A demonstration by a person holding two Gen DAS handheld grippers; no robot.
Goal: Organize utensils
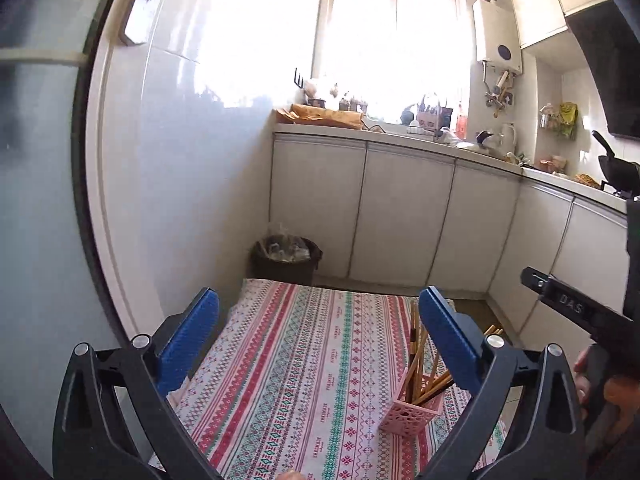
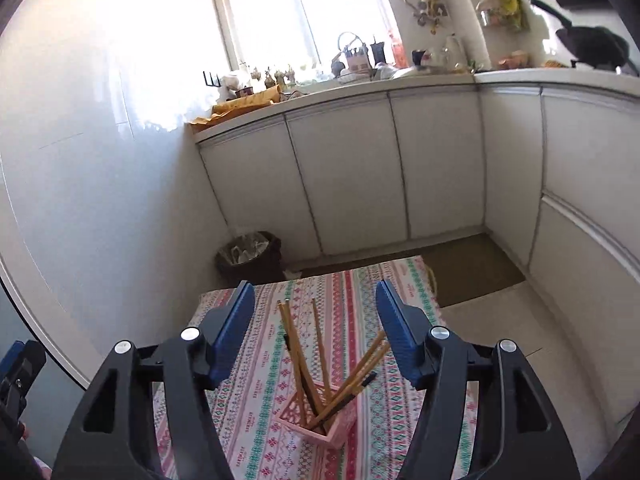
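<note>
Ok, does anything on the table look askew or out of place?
Nothing is spilled. The chopsticks stand in the pink holder on the patterned tablecloth, splayed in different directions rather than bundled. Both grippers, left and right, are open and empty.

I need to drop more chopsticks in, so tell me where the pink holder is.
The pink holder stands on the striped tablecloth, low between the right gripper's open fingers in its view, chopsticks inside; the left view shows it lower right.

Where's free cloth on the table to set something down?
Free: the tablecloth between the pink holder and the wall-side edge, and the far strip towards the bin. Crowded: around the holder, where the chopsticks splay outward. Both grippers are open and empty.
</note>
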